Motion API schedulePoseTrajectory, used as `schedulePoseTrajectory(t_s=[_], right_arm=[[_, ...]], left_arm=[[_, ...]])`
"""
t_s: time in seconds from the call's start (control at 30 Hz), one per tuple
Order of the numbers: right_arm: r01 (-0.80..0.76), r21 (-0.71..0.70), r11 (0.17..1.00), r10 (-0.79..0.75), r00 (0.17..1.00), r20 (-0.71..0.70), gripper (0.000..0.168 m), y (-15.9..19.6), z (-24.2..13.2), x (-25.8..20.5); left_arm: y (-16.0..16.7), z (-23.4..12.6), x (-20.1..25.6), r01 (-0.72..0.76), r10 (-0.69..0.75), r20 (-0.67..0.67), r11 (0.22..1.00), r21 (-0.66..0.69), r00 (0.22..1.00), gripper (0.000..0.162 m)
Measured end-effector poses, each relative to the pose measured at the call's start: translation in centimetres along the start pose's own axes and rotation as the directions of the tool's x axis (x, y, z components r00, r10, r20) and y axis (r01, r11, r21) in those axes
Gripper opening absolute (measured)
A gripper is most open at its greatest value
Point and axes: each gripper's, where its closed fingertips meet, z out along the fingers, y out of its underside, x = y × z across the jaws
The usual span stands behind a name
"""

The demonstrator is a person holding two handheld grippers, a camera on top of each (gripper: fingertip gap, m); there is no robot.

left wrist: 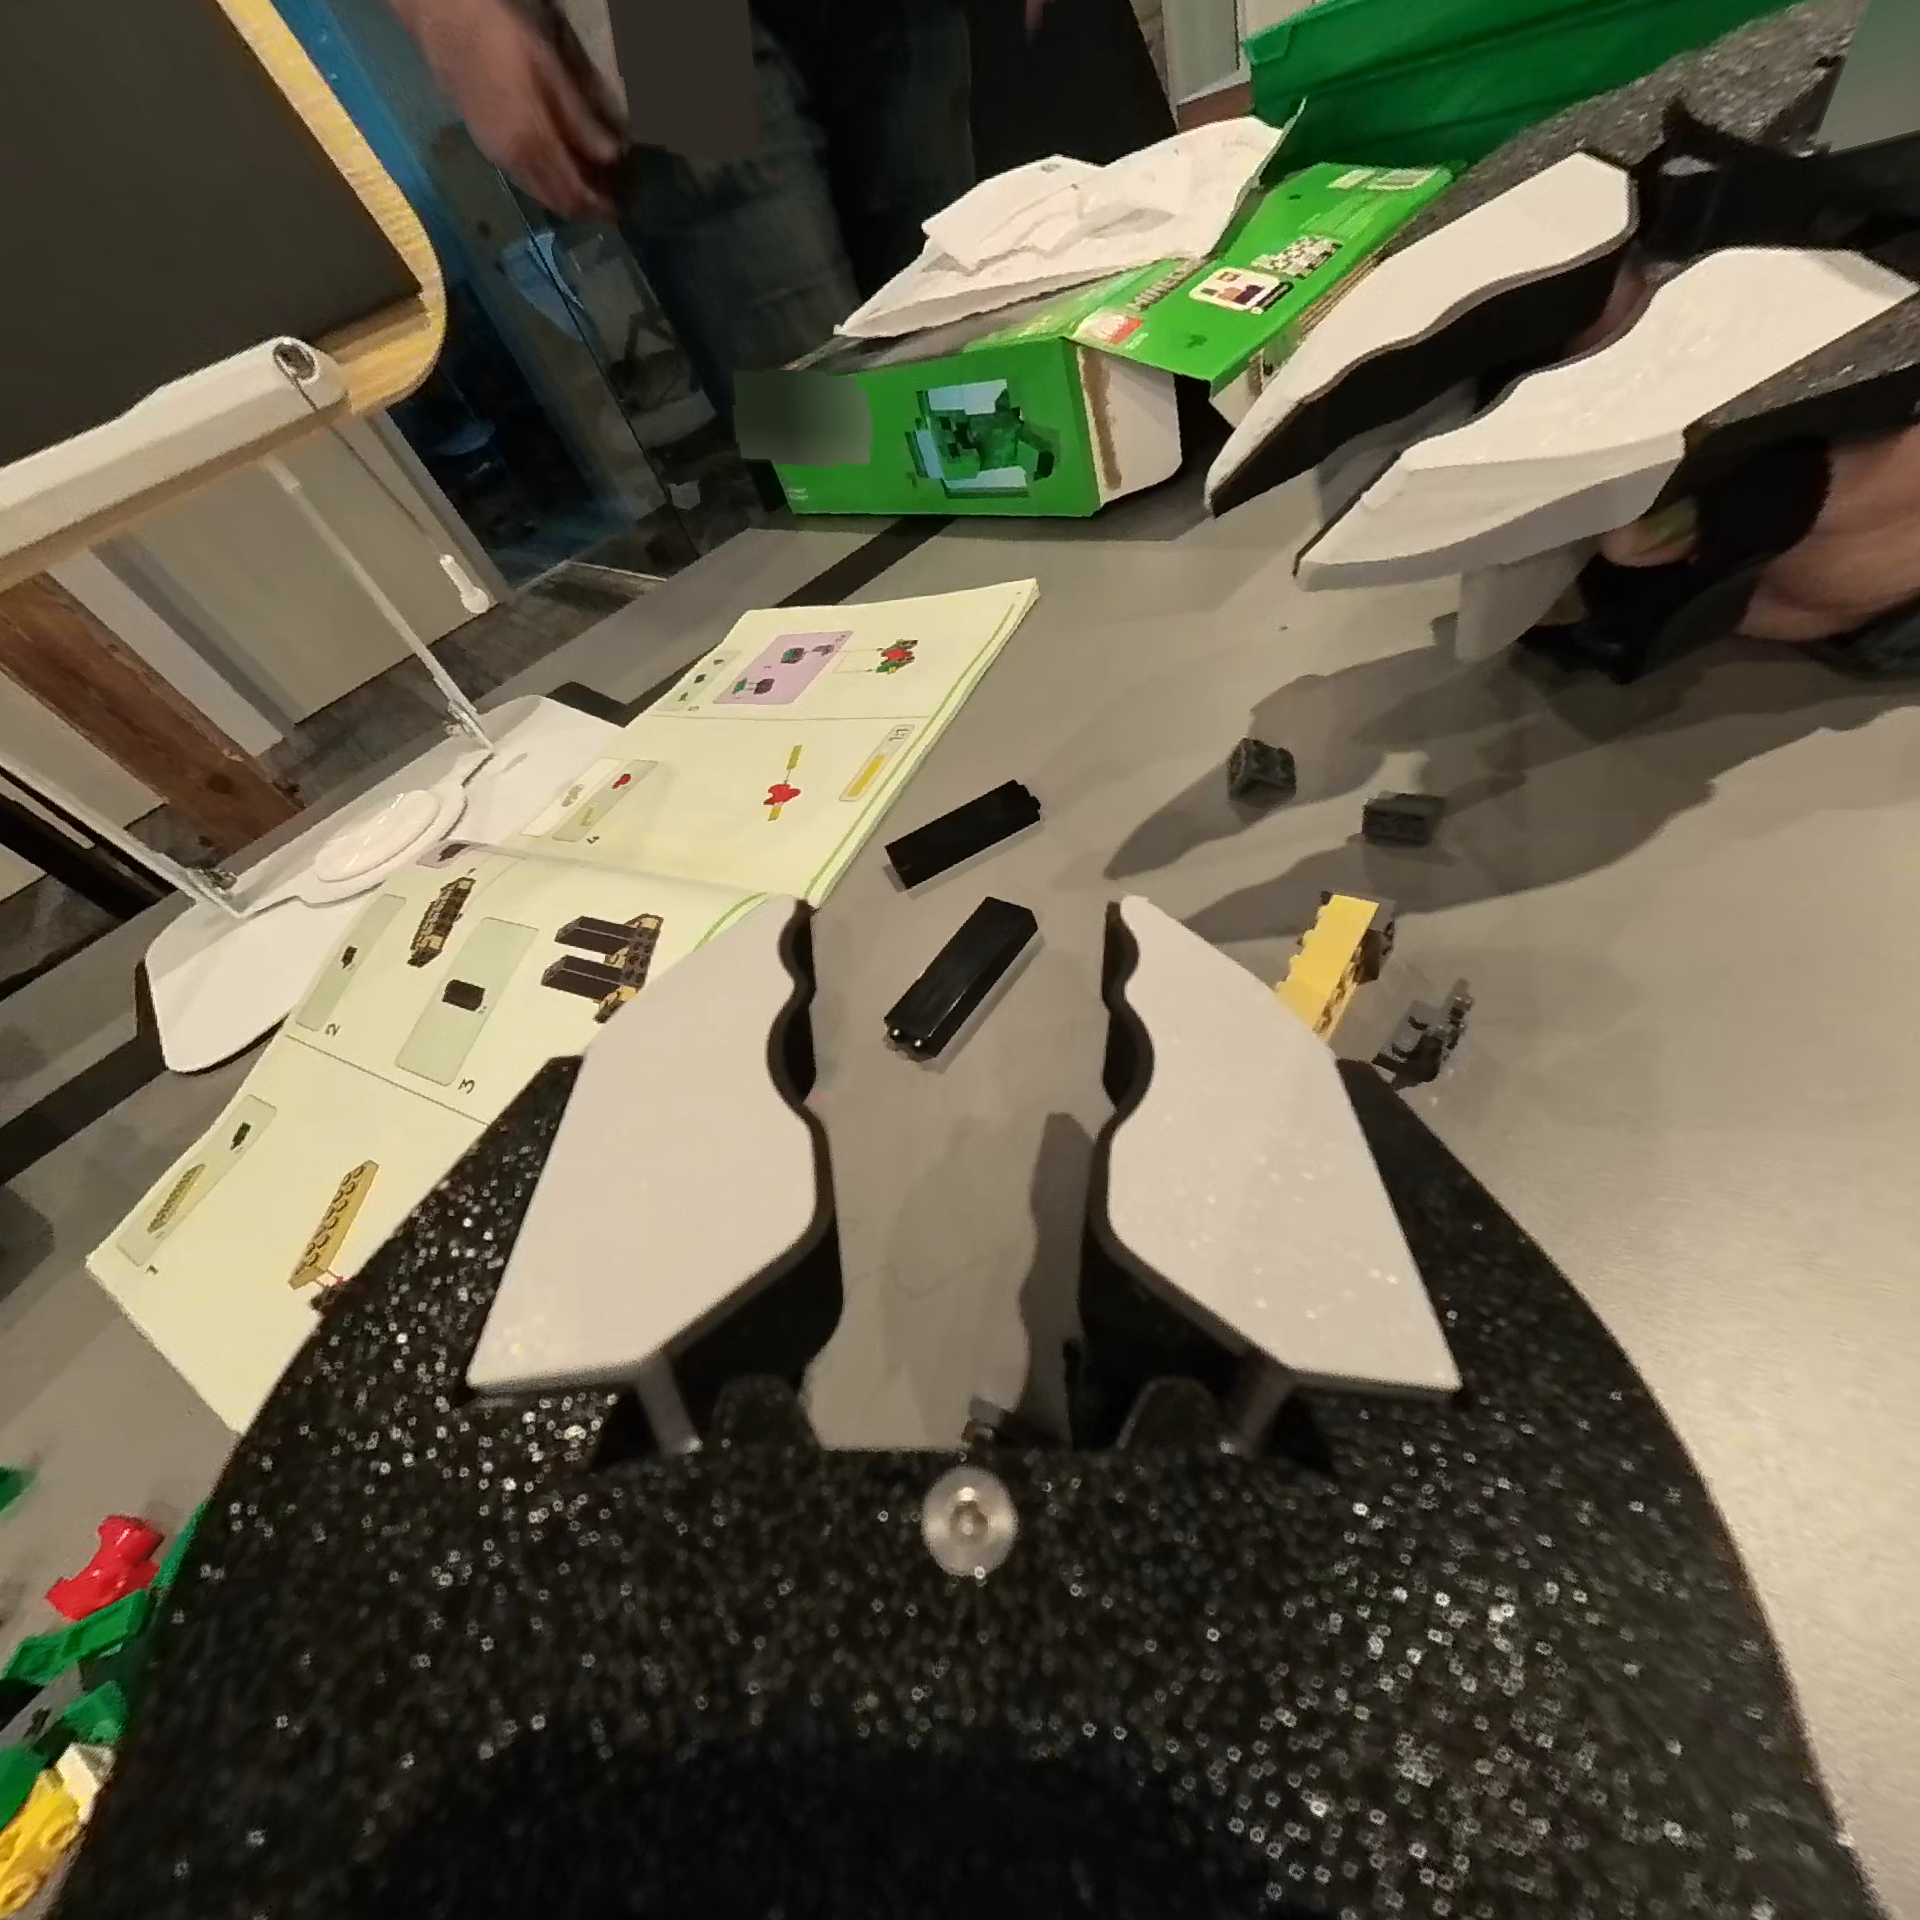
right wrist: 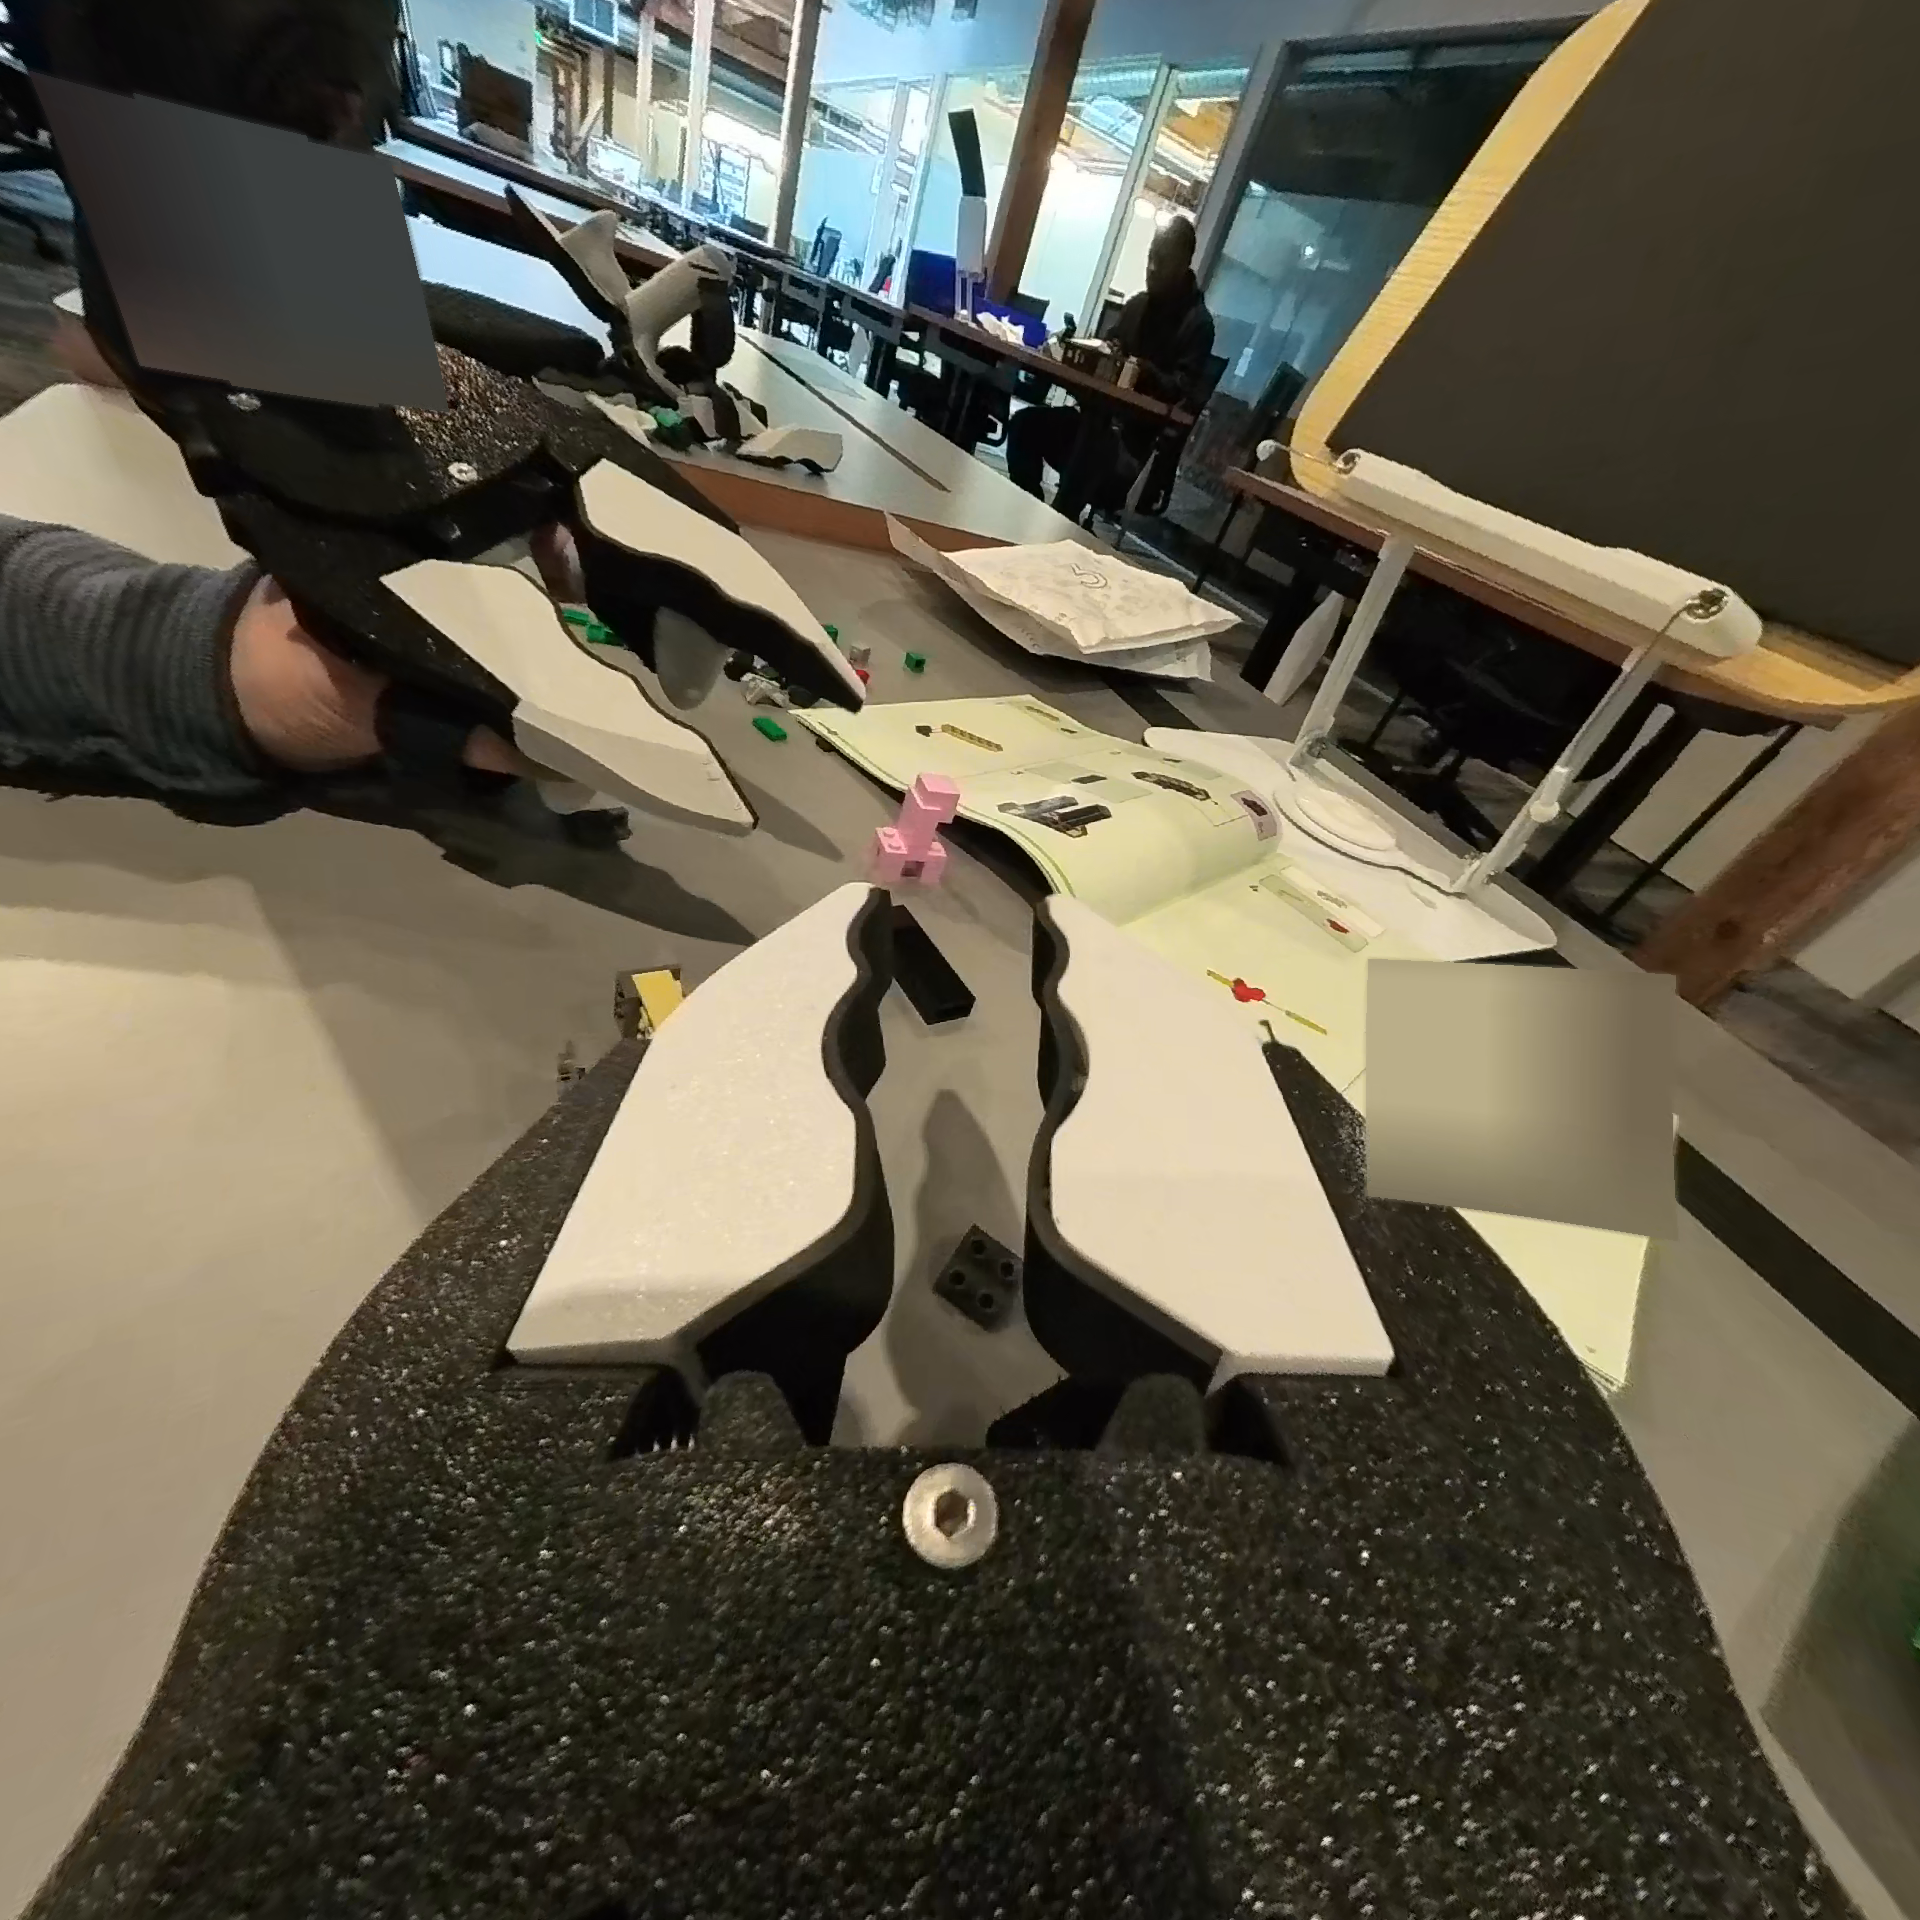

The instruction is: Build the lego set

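Note:
My left gripper (left wrist: 958, 914) is open and empty, low over the grey table. A long black brick (left wrist: 961, 977) lies on the table between its fingertips, and a second long black brick (left wrist: 961, 831) lies just beyond. My right gripper (right wrist: 954, 902) is open and empty; it also shows in the left wrist view (left wrist: 1262, 535) at the upper right. A black brick (right wrist: 935, 982) lies between its tips, and a small black square brick (right wrist: 977, 1273) lies under its fingers. A yellow plate assembly (left wrist: 1335, 961) sits right of my left gripper. A pink figure (right wrist: 912, 836) stands beyond the right gripper.
The open instruction booklet (left wrist: 727, 779) lies to the left, by a white stand (left wrist: 384, 831). A green box (left wrist: 966, 426) and paper bags (right wrist: 1081, 603) lie at the back. Two small dark bricks (left wrist: 1260, 771) lie near the right gripper. Loose red, green and yellow bricks (left wrist: 94, 1579) lie at the near left.

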Motion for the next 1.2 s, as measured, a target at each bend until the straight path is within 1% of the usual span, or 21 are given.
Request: schedulePoseTrajectory(t_s=[0.17,0.37,0.5,0.6,0.67,0.73,0.8,0.87,0.93,1.03,1.13,1.2], right_arm=[[0.002,0.002,1.0,-0.002,1.0,-0.015,0.026,0.0,-0.1,0.2],[-0.019,-0.005,1.0,0.019,0.997,-0.081,0.027,0.2,-0.5,1.4],[-0.017,-0.022,1.0,0.014,0.991,-0.131,0.027,0.5,-0.9,2.3],[0.002,-0.035,0.999,-0.007,0.989,-0.148,0.028,0.5,-1.2,2.3],[0.012,-0.034,0.999,-0.015,0.994,-0.113,0.027,0.5,-1.2,1.6],[0.011,-0.025,1.0,-0.011,1.0,-0.011,0.028,0.3,-1.1,0.0],[0.014,-0.058,0.998,-0.008,0.995,0.099,0.027,0.8,-0.9,-1.7],[0.06,-0.091,0.994,-0.048,0.989,0.137,0.028,1.1,-0.7,-2.6],[0.092,-0.112,0.989,-0.072,0.984,0.166,0.028,1.4,-0.5,-3.4],[0.084,-0.131,0.988,-0.063,0.986,0.154,0.029,1.5,-0.3,-3.6],[0.054,-0.131,0.99,-0.04,0.993,0.108,0.028,1.4,-0.4,-3.0],[0.026,-0.131,0.991,-0.019,0.998,0.053,0.028,1.3,-0.5,-2.3]], left_arm=[[-0.1,-0.1,-0.3,0.015,-0.015,0.012,1.0,0.008,1.0,0.054],[-0.3,-0.4,-0.8,0.053,-0.054,0.021,0.998,0.03,0.998,0.055],[-0.3,-0.4,-0.5,0.07,-0.069,-0.02,0.997,0.032,0.997,0.054],[-0.1,-0.3,0.1,0.052,-0.05,-0.081,0.999,0.016,0.995,0.054],[0.5,-0.2,0.7,0.013,-0.016,-0.137,1.0,-0.02,0.99,0.054],[0.9,-0.3,1.6,-0.017,0.009,-0.211,0.999,-0.039,0.977,0.051],[1.0,-0.6,2.6,-0.035,0.023,-0.29,0.999,-0.035,0.957,0.045],[1.1,-0.8,3.3,-0.048,0.032,-0.339,0.998,-0.04,0.94,0.043],[1.5,-0.8,3.6,-0.075,0.05,-0.354,0.996,-0.057,0.934,0.043],[1.5,-0.7,3.8,-0.09,0.065,-0.35,0.995,-0.054,0.934,0.043],[1.2,-0.6,3.8,-0.084,0.064,-0.336,0.996,-0.044,0.94,0.044],[1.2,-0.5,3.7,-0.081,0.062,-0.325,0.996,-0.047,0.944,0.046]])
